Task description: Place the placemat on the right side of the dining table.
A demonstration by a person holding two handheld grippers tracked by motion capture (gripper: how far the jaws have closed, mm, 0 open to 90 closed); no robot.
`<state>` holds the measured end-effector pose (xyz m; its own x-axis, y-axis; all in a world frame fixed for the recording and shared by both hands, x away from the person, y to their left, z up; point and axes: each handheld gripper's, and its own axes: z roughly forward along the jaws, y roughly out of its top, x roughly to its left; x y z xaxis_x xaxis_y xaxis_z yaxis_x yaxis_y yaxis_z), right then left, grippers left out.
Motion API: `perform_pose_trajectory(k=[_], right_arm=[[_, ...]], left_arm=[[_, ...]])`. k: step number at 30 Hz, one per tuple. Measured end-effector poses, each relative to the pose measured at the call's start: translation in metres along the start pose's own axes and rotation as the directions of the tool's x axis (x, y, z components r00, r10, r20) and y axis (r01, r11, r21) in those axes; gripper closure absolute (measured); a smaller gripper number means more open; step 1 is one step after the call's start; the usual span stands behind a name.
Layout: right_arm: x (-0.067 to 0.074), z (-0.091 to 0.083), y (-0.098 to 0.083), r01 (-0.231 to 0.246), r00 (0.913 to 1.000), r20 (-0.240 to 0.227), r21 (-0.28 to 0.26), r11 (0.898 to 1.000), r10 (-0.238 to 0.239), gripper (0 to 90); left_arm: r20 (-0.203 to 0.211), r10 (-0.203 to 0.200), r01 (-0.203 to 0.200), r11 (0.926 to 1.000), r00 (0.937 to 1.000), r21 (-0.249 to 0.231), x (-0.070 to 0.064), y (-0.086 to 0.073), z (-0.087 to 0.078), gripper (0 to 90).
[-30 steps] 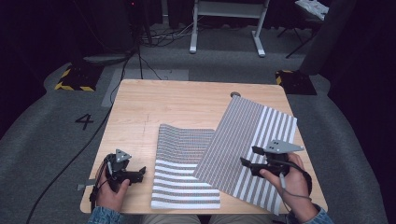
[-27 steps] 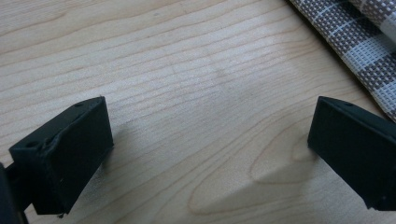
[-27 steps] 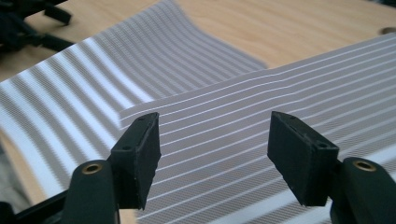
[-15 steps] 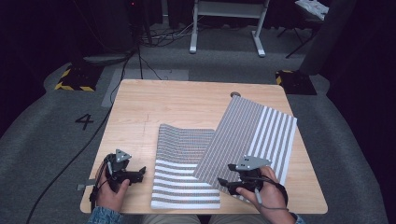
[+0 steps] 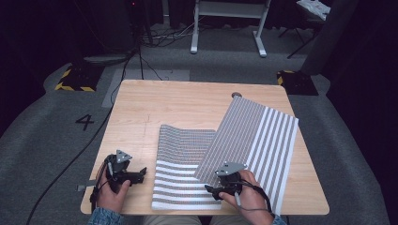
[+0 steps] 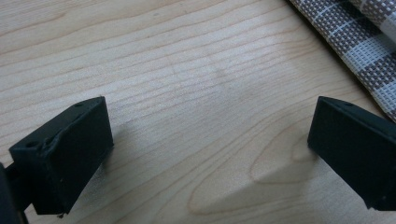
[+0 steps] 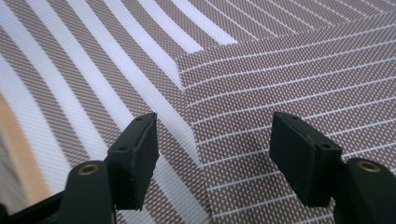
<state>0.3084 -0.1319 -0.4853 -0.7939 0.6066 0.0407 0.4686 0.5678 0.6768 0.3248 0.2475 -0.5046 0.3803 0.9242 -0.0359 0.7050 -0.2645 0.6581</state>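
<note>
**Right gripper lines up on the upper mat's corner**

The right gripper (image 5: 213, 190) hangs released over the near corner of the upper mat (image 5: 256, 136), its jaws straddling that edge, probably to pinch it. A second ago it sat farther right and higher. The left gripper (image 5: 141, 174), also released, waits left of the lower mat (image 5: 180, 187), unmoved. Both striped mats overlap on the table (image 5: 155, 101)

high: overhead, forward-down | gripper views: close, sharing striped mats (image 5: 187, 159)
</note>
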Motion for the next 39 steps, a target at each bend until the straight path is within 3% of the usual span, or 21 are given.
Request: perform_pose_trajectory(k=[4,9,11,16,18,24,30,35,39], right_arm=[[-0.003,0.005,-0.003,-0.006,0.9992,0.039,-0.001,1.0,0.006,35.5],[-0.01,0.003,-0.004,-0.033,0.9987,0.038,-0.007,0.999,0.033,47.5],[-0.012,0.002,-0.003,-0.031,0.999,0.032,-0.004,1.0,0.031,53.6],[-0.018,-0.003,-0.001,-0.013,0.9995,0.03,0.02,1.0,0.013,81.2],[-0.02,-0.007,0.0,-0.003,0.9996,0.027,0.018,1.0,0.003,85.1],[-0.02,-0.028,0.002,0.084,0.995,0.057,-0.031,0.996,-0.082,86.6],[-0.016,-0.047,-0.009,0.049,0.9986,0.02,-0.038,0.998,-0.048,85.9],[-0.015,-0.059,-0.029,0.044,0.999,0.003,0.008,0.999,-0.044,84.2],[-0.019,-0.069,-0.043,0.036,0.9991,0.021,0.038,0.999,-0.037,83.9]], left_arm=[[0.0,0.0,0.0,1.0,1.0,0.0,0.0,0.0,0.0,0.1],[0.0,0.0,0.0,1.0,1.0,0.0,0.0,0.0,0.0,0.1],[0.0,0.0,0.0,1.0,1.0,0.0,0.0,0.0,0.0,0.1],[0.0,0.0,0.0,1.0,1.0,0.0,0.0,0.0,0.0,0.1],[0.0,0.0,0.0,1.0,1.0,0.0,0.0,0.0,0.0,0.1],[0.0,0.0,0.0,1.0,1.0,0.0,0.0,0.0,0.0,0.1],[0.0,0.0,0.0,1.0,1.0,-0.001,0.0,0.0,0.0,0.1],[0.0,0.0,0.0,1.0,1.0,0.0,0.0,0.0,0.0,0.1],[0.0,0.0,0.0,1.0,1.0,0.001,0.0,0.0,0.0,0.1]])
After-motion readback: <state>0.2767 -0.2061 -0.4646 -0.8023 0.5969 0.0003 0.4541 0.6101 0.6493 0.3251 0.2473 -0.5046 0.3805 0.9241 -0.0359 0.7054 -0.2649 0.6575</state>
